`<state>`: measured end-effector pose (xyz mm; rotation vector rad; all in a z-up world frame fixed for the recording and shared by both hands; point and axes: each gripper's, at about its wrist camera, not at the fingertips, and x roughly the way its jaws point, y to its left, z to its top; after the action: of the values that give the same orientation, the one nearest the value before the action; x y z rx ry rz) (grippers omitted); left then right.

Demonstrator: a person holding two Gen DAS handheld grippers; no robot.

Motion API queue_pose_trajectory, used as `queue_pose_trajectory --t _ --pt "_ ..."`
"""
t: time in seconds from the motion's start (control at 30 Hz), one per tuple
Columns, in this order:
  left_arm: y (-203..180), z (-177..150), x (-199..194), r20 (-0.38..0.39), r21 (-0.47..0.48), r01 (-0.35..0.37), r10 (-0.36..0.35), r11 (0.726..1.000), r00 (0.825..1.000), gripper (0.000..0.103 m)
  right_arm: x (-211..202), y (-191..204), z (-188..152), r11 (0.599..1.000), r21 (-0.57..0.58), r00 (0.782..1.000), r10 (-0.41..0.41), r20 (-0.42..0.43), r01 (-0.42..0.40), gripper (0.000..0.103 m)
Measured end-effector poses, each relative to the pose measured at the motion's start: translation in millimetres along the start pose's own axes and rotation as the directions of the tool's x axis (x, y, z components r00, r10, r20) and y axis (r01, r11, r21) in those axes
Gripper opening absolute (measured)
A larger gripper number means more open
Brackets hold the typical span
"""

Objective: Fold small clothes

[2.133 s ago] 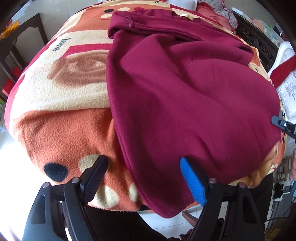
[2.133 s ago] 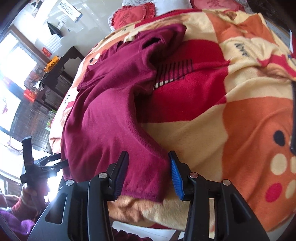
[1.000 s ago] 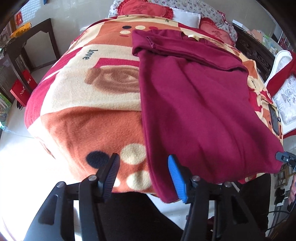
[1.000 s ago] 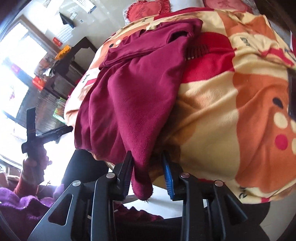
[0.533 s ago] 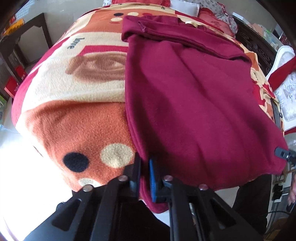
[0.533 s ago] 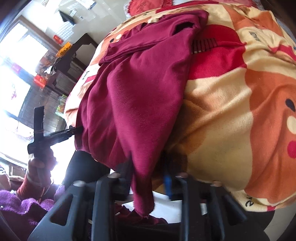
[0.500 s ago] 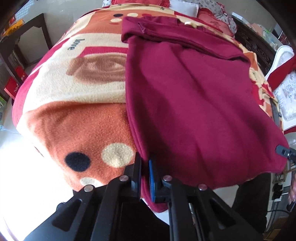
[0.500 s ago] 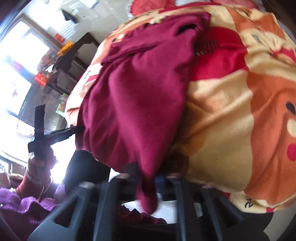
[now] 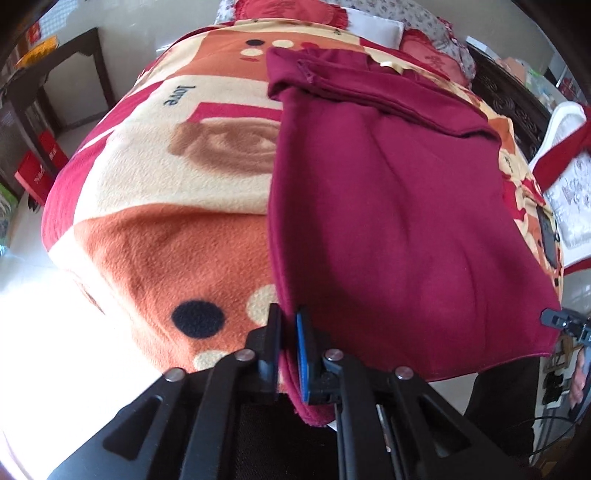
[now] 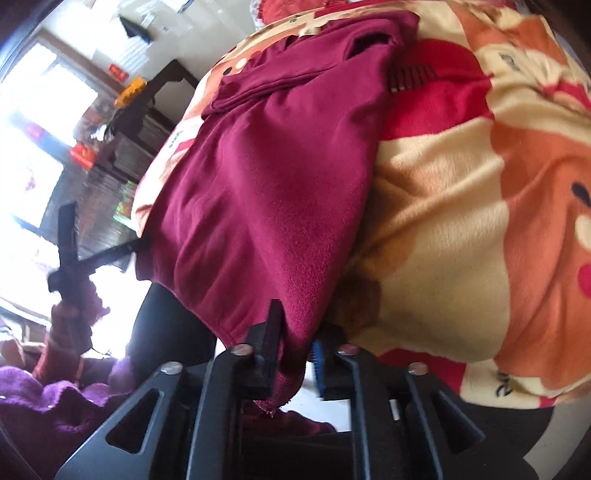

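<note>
A dark red fleece garment (image 9: 399, 206) lies lengthwise on a patterned blanket, sleeves folded across its far end, its near hem hanging over the bed's foot. My left gripper (image 9: 289, 328) is shut on the hem's near left corner. My right gripper (image 10: 297, 332) is shut on the near right corner of the same garment (image 10: 266, 177). The right gripper's tip (image 9: 561, 321) shows at the far right of the left wrist view; the left gripper (image 10: 92, 254) shows at the left of the right wrist view.
The orange, cream and red blanket (image 9: 155, 229) covers the bed. Red pillows (image 9: 291, 11) lie at the head. A dark wooden table (image 9: 55, 74) stands to the left, carved dark furniture (image 9: 517, 107) to the right. A dark flat object (image 9: 548, 240) lies on the blanket's right edge.
Both grippers closed on the garment's near hem corners over the last two seconds. In the last half second both have lifted slightly, drawing the hem up.
</note>
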<state>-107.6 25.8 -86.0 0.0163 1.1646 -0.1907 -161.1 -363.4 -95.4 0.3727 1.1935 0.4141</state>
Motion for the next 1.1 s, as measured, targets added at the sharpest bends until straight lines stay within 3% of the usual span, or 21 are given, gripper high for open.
queue_pose_trajectory --t 0.1,0.17,0.23,0.33,0.4,0.5,0.73,1.1 --pt "-1.6 3.9 4.5 -0.003 0.003 -0.016 0.016 1.0 1.0 0.021 1.0 0.3 2.8 1.0 -0.012 1.0 -0.002 -0.015 0.002 0.008" --pt "-3.4 6.1 8.1 -0.006 0.003 -0.021 0.021 1.0 1.0 0.036 4.2 -1.3 4.0 1.0 -0.007 0.999 0.007 -0.035 -0.008 0.008" --pt "-5.6 7.2 12.4 -0.012 0.007 -0.03 0.03 1.0 0.999 0.037 8.8 1.1 7.5 1.0 -0.011 0.998 0.019 -0.057 -0.02 0.008" --pt "-7.6 6.7 16.4 -0.043 0.023 -0.039 0.04 0.999 0.998 0.034 6.2 8.0 14.8 0.997 -0.028 0.996 0.067 -0.054 -0.069 0.0" --pt "-8.0 9.2 16.6 -0.054 0.033 -0.037 0.039 0.999 0.998 0.016 -2.6 14.4 23.1 0.994 -0.052 0.995 0.099 -0.028 -0.101 0.0" --pt "-6.1 16.6 10.0 -0.05 0.03 -0.028 0.03 0.999 0.998 0.009 -15.3 21.6 38.0 0.988 -0.078 0.991 0.136 0.011 -0.134 0.0" --pt "3.3 48.0 -17.1 0.009 -0.006 0.013 -0.013 1.0 1.0 0.008 -30.9 23.1 75.9 0.985 -0.106 0.983 0.147 0.113 -0.135 0.0" --pt "2.2 113.5 -38.9 0.141 -0.02 0.02 -0.017 1.0 0.99 0.008 -57.6 17.6 129.8 0.991 -0.102 0.947 0.111 0.3 -0.083 0.0"
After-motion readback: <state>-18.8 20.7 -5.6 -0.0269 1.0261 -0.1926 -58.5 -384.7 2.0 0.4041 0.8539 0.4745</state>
